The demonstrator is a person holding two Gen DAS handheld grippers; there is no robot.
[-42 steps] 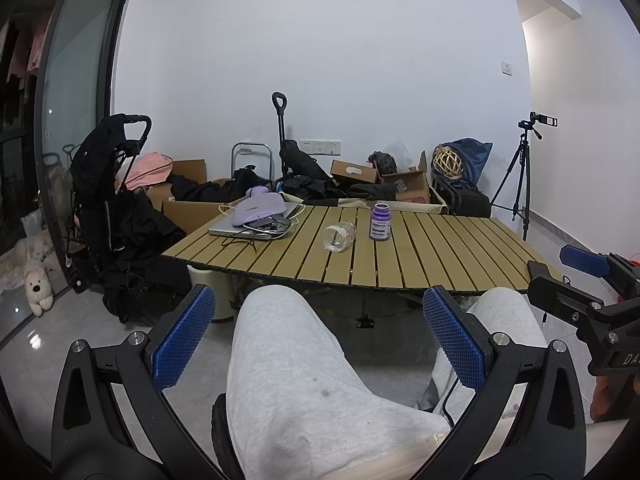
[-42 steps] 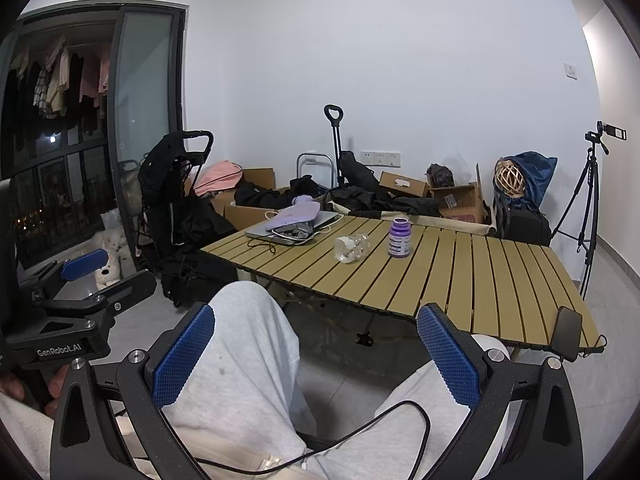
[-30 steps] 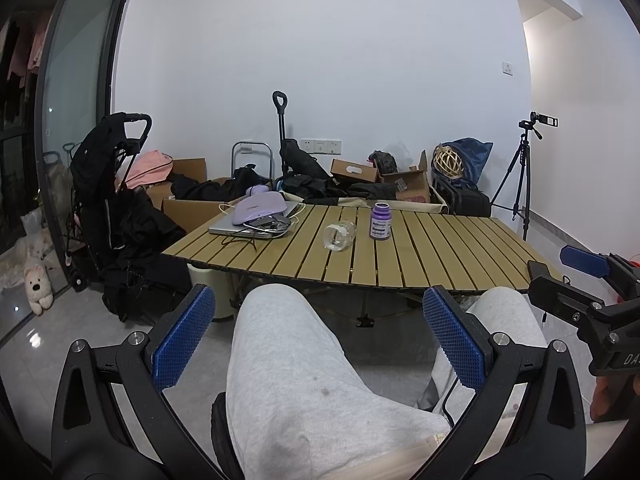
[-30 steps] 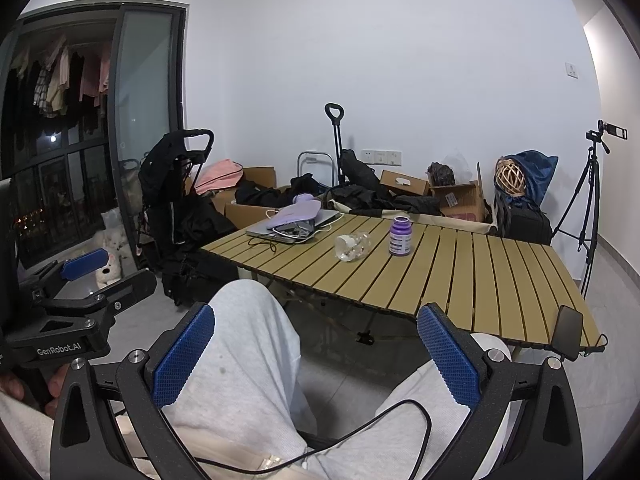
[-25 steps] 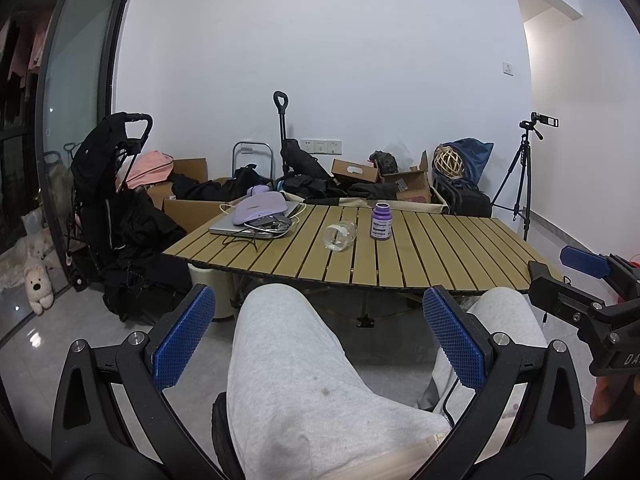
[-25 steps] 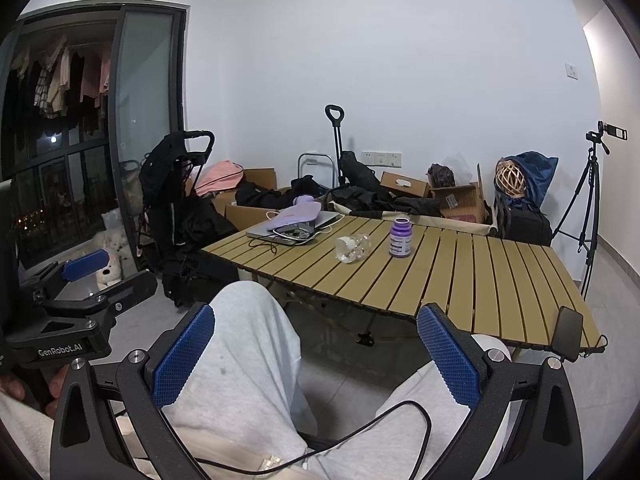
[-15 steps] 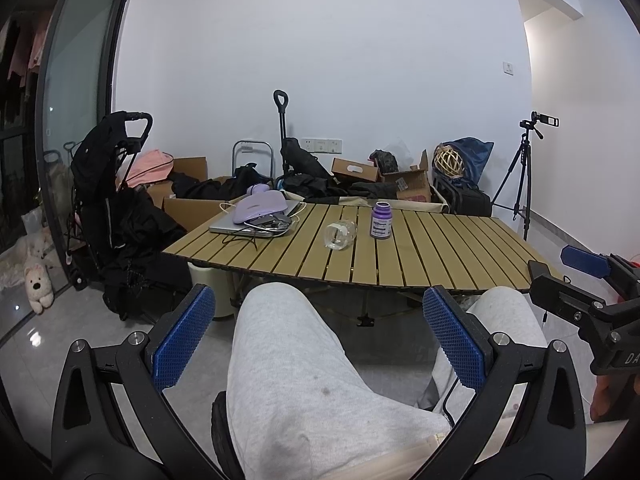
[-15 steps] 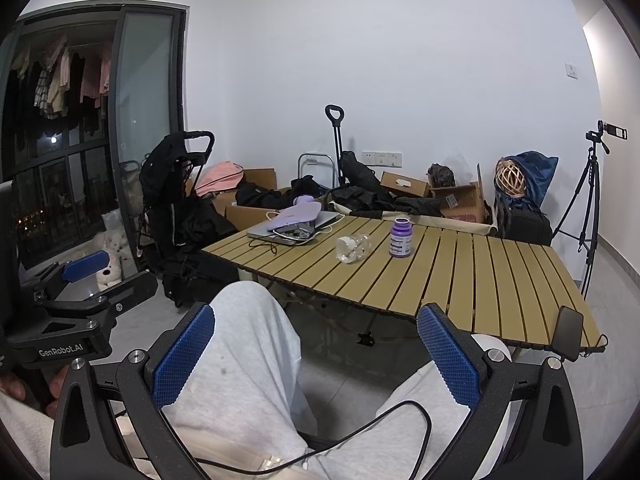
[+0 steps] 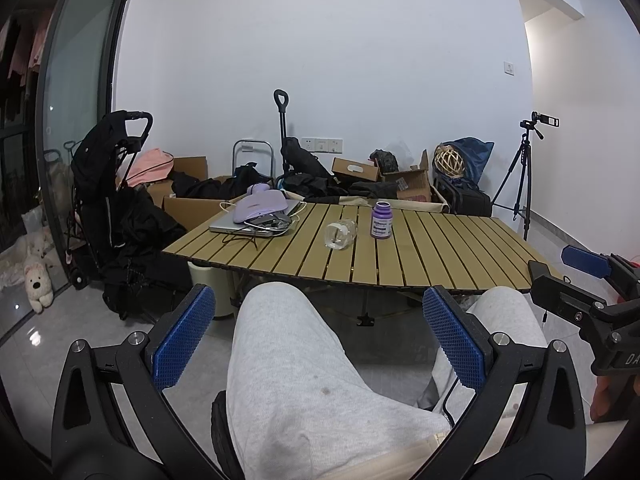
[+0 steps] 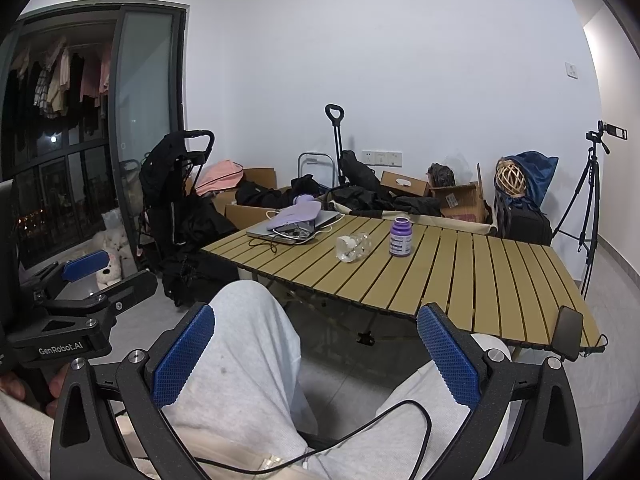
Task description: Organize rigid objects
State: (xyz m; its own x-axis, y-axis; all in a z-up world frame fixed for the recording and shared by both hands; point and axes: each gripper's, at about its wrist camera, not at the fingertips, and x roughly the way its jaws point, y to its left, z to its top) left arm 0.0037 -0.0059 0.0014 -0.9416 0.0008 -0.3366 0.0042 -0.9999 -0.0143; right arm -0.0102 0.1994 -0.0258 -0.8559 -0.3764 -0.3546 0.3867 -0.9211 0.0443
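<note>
A purple bottle (image 9: 381,220) stands upright on the slatted wooden table (image 9: 440,256). A clear bottle (image 9: 340,234) lies on its side just left of it. Both also show in the right wrist view, the purple bottle (image 10: 400,237) and the clear bottle (image 10: 352,246). My left gripper (image 9: 318,340) is open and empty, held low over the person's grey-trousered knees, well short of the table. My right gripper (image 10: 316,350) is open and empty at the same distance. Each gripper shows at the edge of the other's view.
A laptop with a lilac case and cables (image 9: 260,216) lies at the table's far left. A black phone (image 10: 567,332) rests at the table's near right corner. A black stroller (image 9: 116,200), cardboard boxes (image 9: 356,170) and a tripod (image 9: 524,176) stand around.
</note>
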